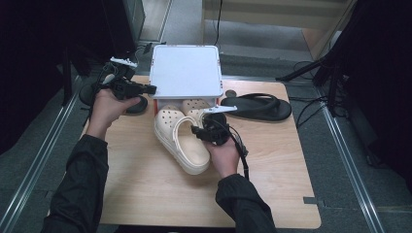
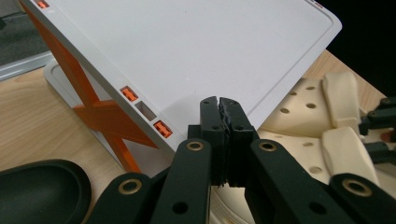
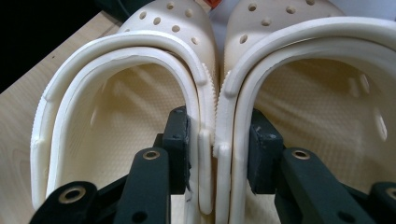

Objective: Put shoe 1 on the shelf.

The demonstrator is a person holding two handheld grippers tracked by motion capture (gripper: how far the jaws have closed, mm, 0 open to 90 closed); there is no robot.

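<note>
Two cream clogs lie side by side on the wooden table, toes toward a white shelf rack on orange legs. My right gripper pinches their adjoining inner walls together. In the right gripper view one pad sits inside the left clog, the other inside the right clog, with my right gripper shut on both walls. My left gripper is held at the rack's left edge. Its jaws are pressed together and empty in the left gripper view, my left gripper just short of the rack top.
One black slide sandal lies at the back right of the table. Another black sandal sits under my left hand, and the same black sandal appears at the lower left of the left gripper view. Dark stands and cables surround the table.
</note>
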